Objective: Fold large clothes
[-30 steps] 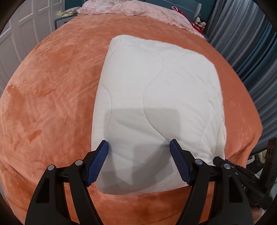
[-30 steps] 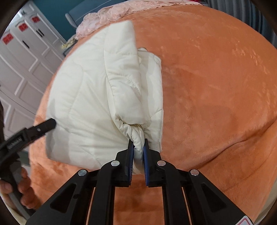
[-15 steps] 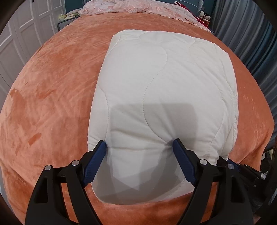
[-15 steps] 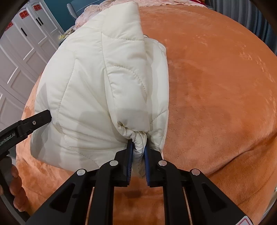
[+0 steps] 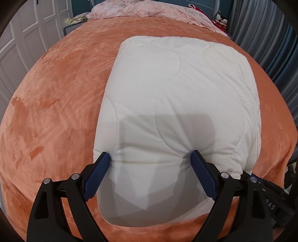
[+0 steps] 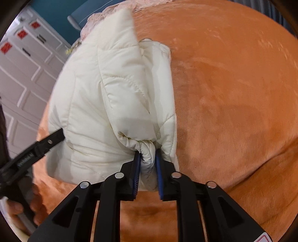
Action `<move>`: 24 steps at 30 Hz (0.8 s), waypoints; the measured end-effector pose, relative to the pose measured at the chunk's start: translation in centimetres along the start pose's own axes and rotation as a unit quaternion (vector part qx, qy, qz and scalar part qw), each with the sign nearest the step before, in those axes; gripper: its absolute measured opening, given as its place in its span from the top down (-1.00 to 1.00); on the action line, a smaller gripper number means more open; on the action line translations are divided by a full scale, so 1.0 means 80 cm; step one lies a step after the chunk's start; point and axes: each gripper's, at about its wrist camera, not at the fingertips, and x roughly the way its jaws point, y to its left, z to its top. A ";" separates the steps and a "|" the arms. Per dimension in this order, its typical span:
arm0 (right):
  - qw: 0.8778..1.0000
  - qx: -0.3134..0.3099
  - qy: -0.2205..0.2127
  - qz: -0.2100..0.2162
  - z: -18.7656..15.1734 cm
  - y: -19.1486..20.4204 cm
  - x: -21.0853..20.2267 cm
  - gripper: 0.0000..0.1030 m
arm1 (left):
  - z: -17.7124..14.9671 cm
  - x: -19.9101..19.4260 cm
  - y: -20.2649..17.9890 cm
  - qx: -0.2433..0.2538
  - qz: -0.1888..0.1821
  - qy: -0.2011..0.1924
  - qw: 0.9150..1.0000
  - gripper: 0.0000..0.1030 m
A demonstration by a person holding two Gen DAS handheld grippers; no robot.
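A cream quilted jacket (image 5: 177, 102) lies folded into a thick pad on the orange plush bed cover (image 5: 55, 111). My left gripper (image 5: 150, 156) straddles its near end with the jaws wide and opening; the fingertips (image 5: 106, 160) dent the puffy cloth without clamping it. In the right wrist view the jacket (image 6: 104, 102) stands up in a loose fold. My right gripper (image 6: 148, 154) has a bunched edge of the jacket between its pads; its jaws are opening, the pads still touching the cloth. One left finger (image 6: 54, 138) shows at the jacket's left side.
Pink lace cloth (image 5: 149, 9) lies across the head of the bed. White panelled cupboard doors (image 5: 22, 37) stand on the left, grey-blue curtains (image 5: 270, 37) on the right. Plush toys (image 5: 220, 19) sit by the curtains. A hand (image 6: 16, 212) holds the left gripper's handle.
My left gripper has sunk onto the jacket's near end and its jaws have spread wider. The right jaws have eased apart a little around the bunched edge.
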 end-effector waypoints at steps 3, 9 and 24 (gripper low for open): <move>1.000 0.027 -0.001 0.017 0.003 -0.004 -0.025 0.54 | 0.005 -0.010 0.011 -0.012 -0.017 0.008 1.000 -0.68; 0.997 0.014 -0.068 0.017 0.035 0.020 -0.092 -0.04 | 0.031 -0.039 0.038 -0.043 -0.038 0.007 0.998 -0.66; 0.994 0.035 -0.102 -0.003 0.183 0.091 -0.008 -0.26 | 0.167 -0.021 0.023 -0.019 0.003 -0.046 0.999 -0.83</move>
